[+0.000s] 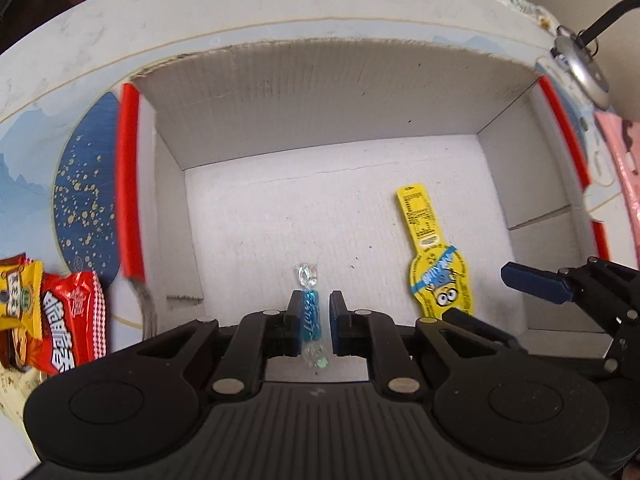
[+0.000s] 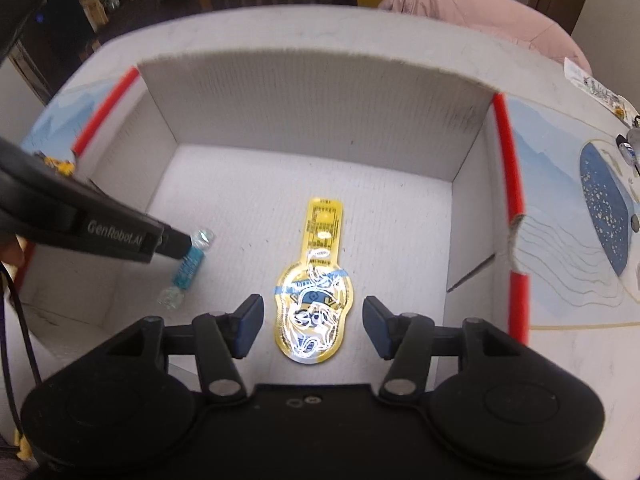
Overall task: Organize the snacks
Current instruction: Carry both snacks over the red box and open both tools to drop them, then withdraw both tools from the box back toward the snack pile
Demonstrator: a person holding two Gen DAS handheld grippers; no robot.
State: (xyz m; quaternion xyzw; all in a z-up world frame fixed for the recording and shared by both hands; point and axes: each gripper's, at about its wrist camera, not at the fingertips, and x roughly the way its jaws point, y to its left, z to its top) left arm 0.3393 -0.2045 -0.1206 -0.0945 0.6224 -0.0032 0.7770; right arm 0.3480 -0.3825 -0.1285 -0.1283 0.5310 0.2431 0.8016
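A blue twist-wrapped candy (image 1: 311,314) stands on end between the pads of my left gripper (image 1: 317,318), which is shut on it low over the floor of a white cardboard box (image 1: 320,92). From the right wrist view, the left gripper (image 2: 186,246) grips the candy (image 2: 187,268) at the box's left side. A yellow Minion snack packet (image 2: 314,300) lies flat on the box floor (image 2: 248,208). My right gripper (image 2: 312,328) hovers above the packet's wide end, open, its pads apart from it. One blue finger (image 1: 532,286) of the right gripper shows beside the packet (image 1: 436,268).
The box has red-edged side walls (image 2: 506,152) and sits on a round table with a blue speckled mat (image 1: 86,196). Red (image 1: 76,320) and yellow (image 1: 20,292) snack bags lie left of the box. A silver object with a cable (image 1: 580,64) is at the far right.
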